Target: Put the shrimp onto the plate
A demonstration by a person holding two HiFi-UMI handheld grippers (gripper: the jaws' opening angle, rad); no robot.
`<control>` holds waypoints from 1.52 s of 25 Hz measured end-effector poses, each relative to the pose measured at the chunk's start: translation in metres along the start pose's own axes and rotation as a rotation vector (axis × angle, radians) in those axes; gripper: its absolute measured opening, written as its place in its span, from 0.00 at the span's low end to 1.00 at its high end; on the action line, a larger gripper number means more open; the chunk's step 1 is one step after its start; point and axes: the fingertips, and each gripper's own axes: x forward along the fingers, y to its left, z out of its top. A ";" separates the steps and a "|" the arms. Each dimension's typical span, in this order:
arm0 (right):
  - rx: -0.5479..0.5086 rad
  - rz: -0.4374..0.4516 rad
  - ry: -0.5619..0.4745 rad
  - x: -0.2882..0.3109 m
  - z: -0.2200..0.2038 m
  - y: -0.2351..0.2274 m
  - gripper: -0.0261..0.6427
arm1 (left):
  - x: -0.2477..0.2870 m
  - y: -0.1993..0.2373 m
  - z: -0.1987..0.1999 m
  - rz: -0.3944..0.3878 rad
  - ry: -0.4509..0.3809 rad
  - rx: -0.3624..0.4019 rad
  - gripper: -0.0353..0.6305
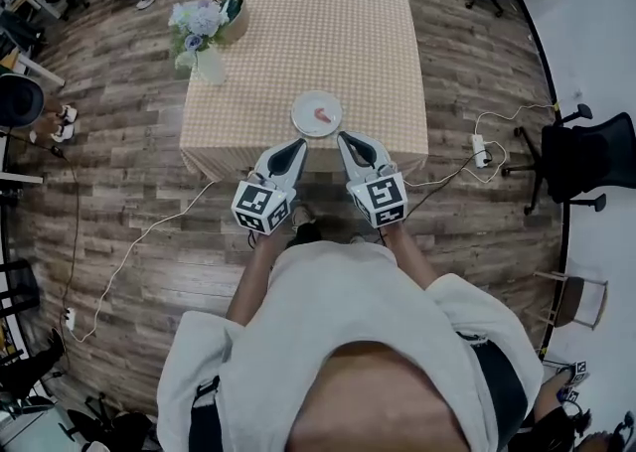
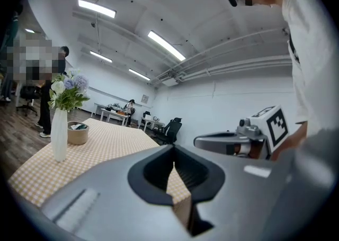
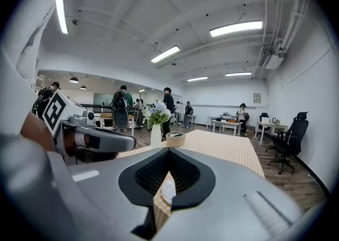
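Note:
A white plate (image 1: 316, 112) sits at the near edge of the checkered table (image 1: 318, 13). A pink shrimp (image 1: 322, 113) lies on the plate. My left gripper (image 1: 297, 147) and right gripper (image 1: 345, 138) hang side by side just in front of the table's near edge, short of the plate. Both have their jaws together with nothing between them. In the left gripper view the shut left gripper (image 2: 172, 155) shows only tablecloth through its slit. A sliver of the plate (image 3: 168, 188) shows through the slit of the shut right gripper (image 3: 168, 155).
A white vase of flowers (image 1: 199, 43) and a small round basket (image 1: 234, 11) stand at the table's left side. A power strip with cords (image 1: 480, 150) lies on the wooden floor to the right. Beside it is an office chair (image 1: 586, 157). People stand farther back in the room.

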 end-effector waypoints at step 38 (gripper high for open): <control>-0.057 0.178 -0.054 -0.209 -0.070 0.014 0.03 | -0.050 -0.229 -0.063 0.196 -0.047 0.027 0.07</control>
